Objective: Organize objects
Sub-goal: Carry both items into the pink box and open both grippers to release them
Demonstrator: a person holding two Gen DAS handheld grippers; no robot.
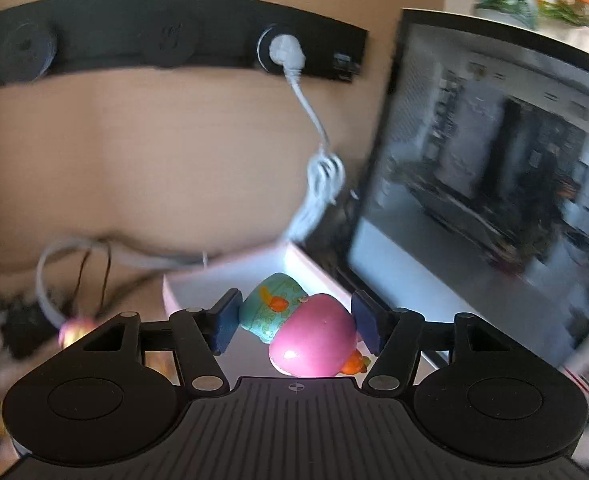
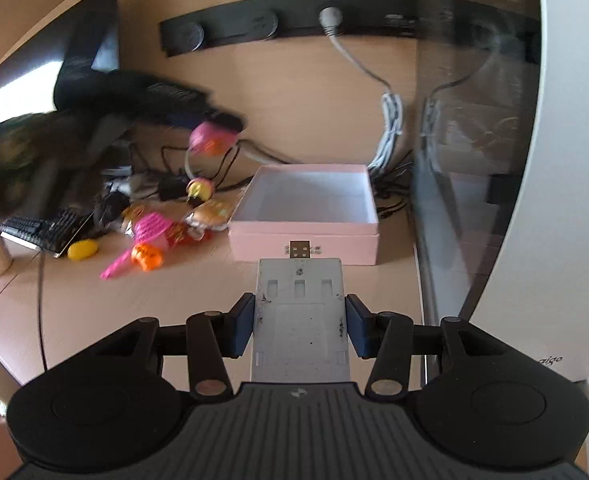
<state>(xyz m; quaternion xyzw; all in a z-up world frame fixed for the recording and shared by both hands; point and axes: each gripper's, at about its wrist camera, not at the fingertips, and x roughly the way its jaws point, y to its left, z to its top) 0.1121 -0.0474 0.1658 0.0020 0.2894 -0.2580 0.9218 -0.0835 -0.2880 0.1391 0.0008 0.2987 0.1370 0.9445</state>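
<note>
My left gripper (image 1: 296, 320) is shut on a toy with a pink egg-shaped half (image 1: 314, 336) and a teal patterned half (image 1: 270, 308), held above the open pink box (image 1: 198, 280). In the right wrist view the left gripper (image 2: 214, 136) is a dark blur carrying the pink toy left of and above the pink box (image 2: 302, 236), whose inside looks empty. My right gripper (image 2: 299, 326) is shut on a flat grey card-shaped USB device (image 2: 300, 312), its plug pointing at the box's near wall.
A pile of small toys (image 2: 150, 236) lies left of the box, with a yellow toy (image 2: 82, 249), a keyboard (image 2: 42, 232) and cables. A glass-sided PC case (image 2: 474, 184) stands right of the box. A black socket strip (image 1: 166, 42) with a white plug is on the back wall.
</note>
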